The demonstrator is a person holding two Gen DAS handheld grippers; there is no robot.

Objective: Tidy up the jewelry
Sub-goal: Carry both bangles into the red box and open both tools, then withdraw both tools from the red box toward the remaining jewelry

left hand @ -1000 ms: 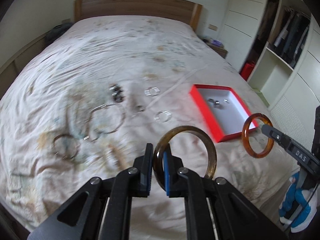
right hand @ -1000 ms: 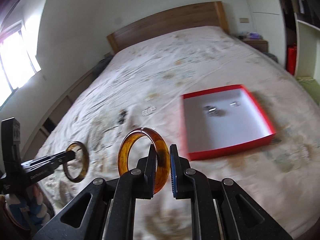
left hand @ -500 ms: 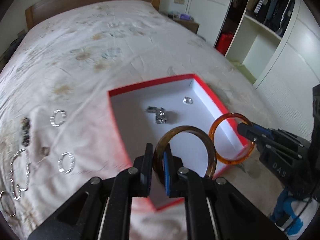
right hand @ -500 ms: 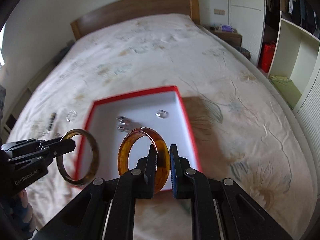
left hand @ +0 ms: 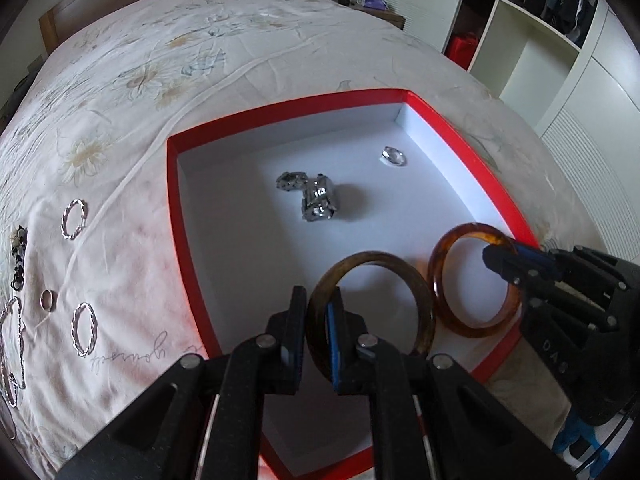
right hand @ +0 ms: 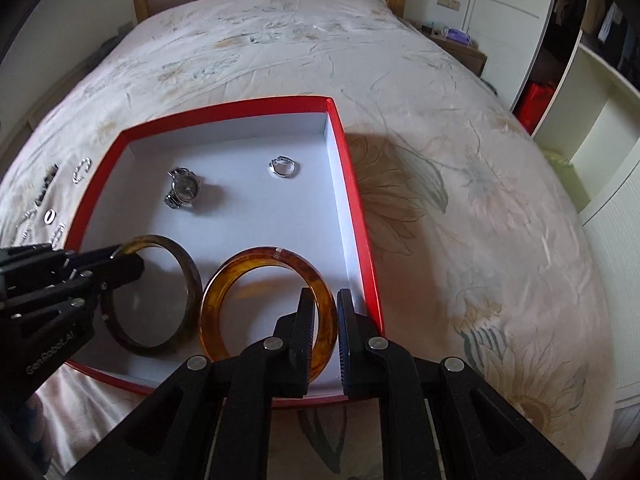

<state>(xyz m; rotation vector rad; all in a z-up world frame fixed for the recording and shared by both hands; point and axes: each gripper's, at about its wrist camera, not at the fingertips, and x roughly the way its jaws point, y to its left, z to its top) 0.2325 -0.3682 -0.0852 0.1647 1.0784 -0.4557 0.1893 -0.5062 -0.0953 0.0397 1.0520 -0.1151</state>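
— Gripping what, exactly, on each side?

— The left gripper (left hand: 316, 334) is clamped on the near rim of a dark brown translucent bangle (left hand: 416, 280); the right gripper (right hand: 324, 332) is clamped on the near right rim of an amber tortoiseshell bangle (right hand: 224, 280). Both bangles stand upright, side by side, over the near end of the shallow red box with a white inside (left hand: 174, 184), the dark one to the left.

— And how are the tools posed?

— Both point steeply down into the box. In the left wrist view the right gripper comes in from the right edge; in the right wrist view the left one comes in from the left edge.

— What has changed from a second back?

— Then both bangles hung over the bedsheet with the box farther off, to the right. Since then both hands have come down and across, and the bangles now sit low over the white floor. Whether they touch it, I cannot tell.

— Does one view add anything?

— The right wrist view shows a silver wristwatch (right hand: 182, 192) and a silver ring (right hand: 283, 167) lying far inside the box. The left wrist view shows more of the silver hoops and chains (left hand: 82, 330) on the floral bedsheet (left hand: 132, 80) left of the box.
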